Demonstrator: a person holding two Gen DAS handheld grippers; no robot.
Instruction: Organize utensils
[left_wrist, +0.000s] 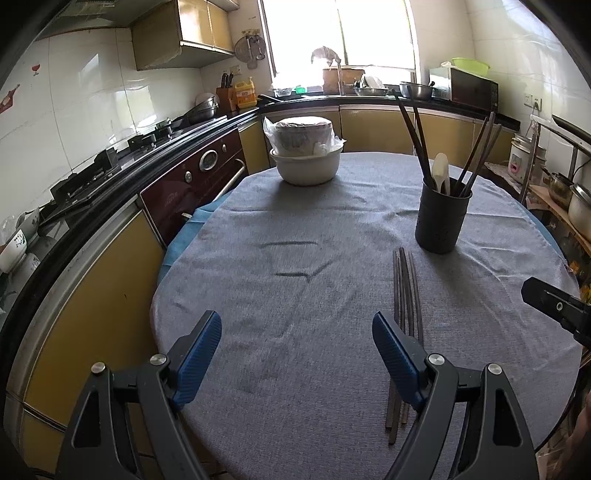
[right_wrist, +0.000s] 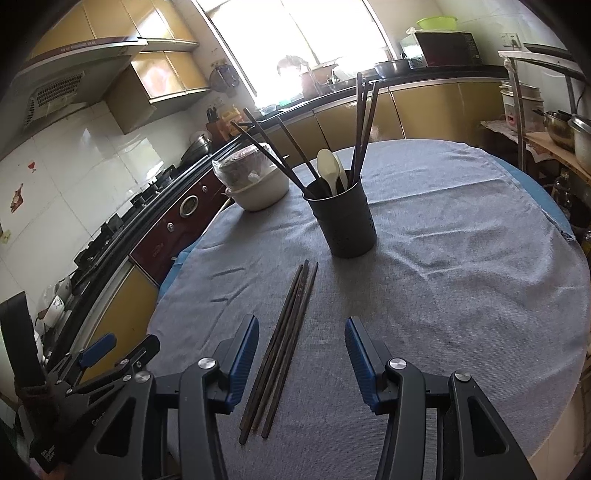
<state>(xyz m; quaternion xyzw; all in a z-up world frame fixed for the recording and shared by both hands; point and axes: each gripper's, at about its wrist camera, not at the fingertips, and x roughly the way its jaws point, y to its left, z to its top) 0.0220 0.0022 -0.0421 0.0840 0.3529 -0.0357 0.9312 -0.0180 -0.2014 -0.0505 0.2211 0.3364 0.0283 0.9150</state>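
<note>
Several dark chopsticks (right_wrist: 286, 343) lie bundled on the grey tablecloth (right_wrist: 443, 295), pointing toward a black utensil cup (right_wrist: 345, 221). The cup holds several upright chopsticks and a white spoon (right_wrist: 328, 170). My right gripper (right_wrist: 301, 332) is open above the cloth, the loose chopsticks running between its blue pads without touching them. In the left wrist view my left gripper (left_wrist: 297, 325) is open wide and empty; the loose chopsticks (left_wrist: 404, 295) lie just by its right finger, the cup (left_wrist: 441, 221) beyond. The left gripper (right_wrist: 110, 354) shows at the right view's lower left.
A white bowl (left_wrist: 308, 166) with a plastic-wrapped dish on top stands at the table's far side. A counter with a stove and an oven (left_wrist: 192, 184) curves along the left. Shelves with pots (right_wrist: 561, 129) stand at the right.
</note>
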